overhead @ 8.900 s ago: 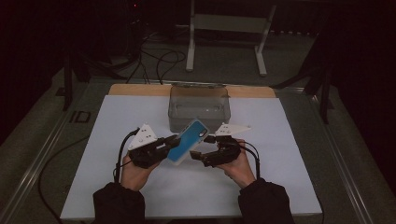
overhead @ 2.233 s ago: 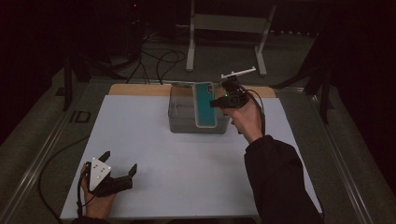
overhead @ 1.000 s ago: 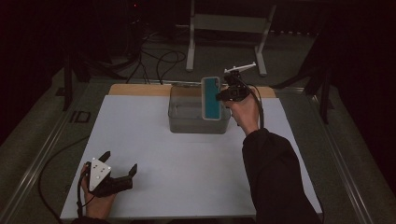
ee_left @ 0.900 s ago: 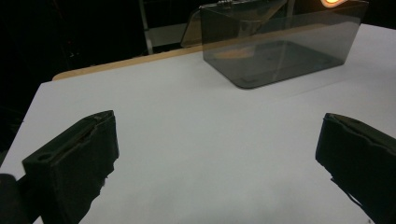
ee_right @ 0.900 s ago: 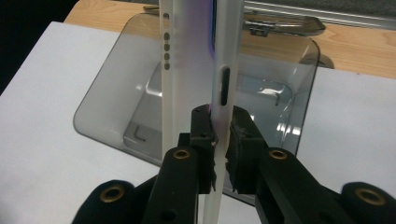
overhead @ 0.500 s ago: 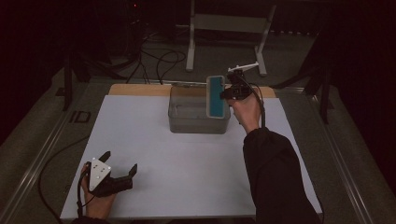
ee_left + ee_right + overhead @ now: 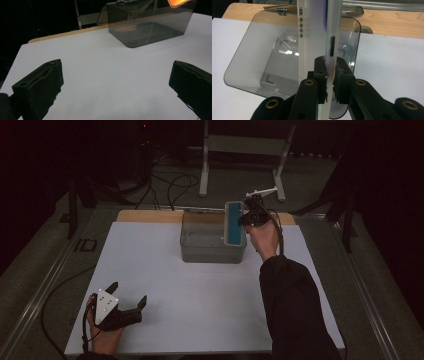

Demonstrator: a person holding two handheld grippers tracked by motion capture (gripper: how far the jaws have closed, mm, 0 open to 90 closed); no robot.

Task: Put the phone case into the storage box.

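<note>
A flat teal slab (image 7: 233,223) with a pale rim stands on edge over the right end of a clear grey bin (image 7: 210,254). My right gripper (image 7: 246,220) is shut on its right side. In the right gripper view the slab (image 7: 317,25) shows edge-on as a thin white strip with small slots, pinched between the pads of my right gripper (image 7: 329,62), and the bin (image 7: 249,55) lies open below it. My left gripper (image 7: 128,292) rests at the near left of the table. It is open (image 7: 116,66) with nothing between the jaws.
The bin's lid (image 7: 279,8) hangs open behind it. A white mat (image 7: 200,295) covers the table, with a wooden strip (image 7: 145,216) along the far edge. A metal stand (image 7: 240,145) and cables are on the floor beyond.
At first both grippers held the slab mid-table; the left let go and drew back to the near left. Over the last second the slab shifted slightly right above the bin.
</note>
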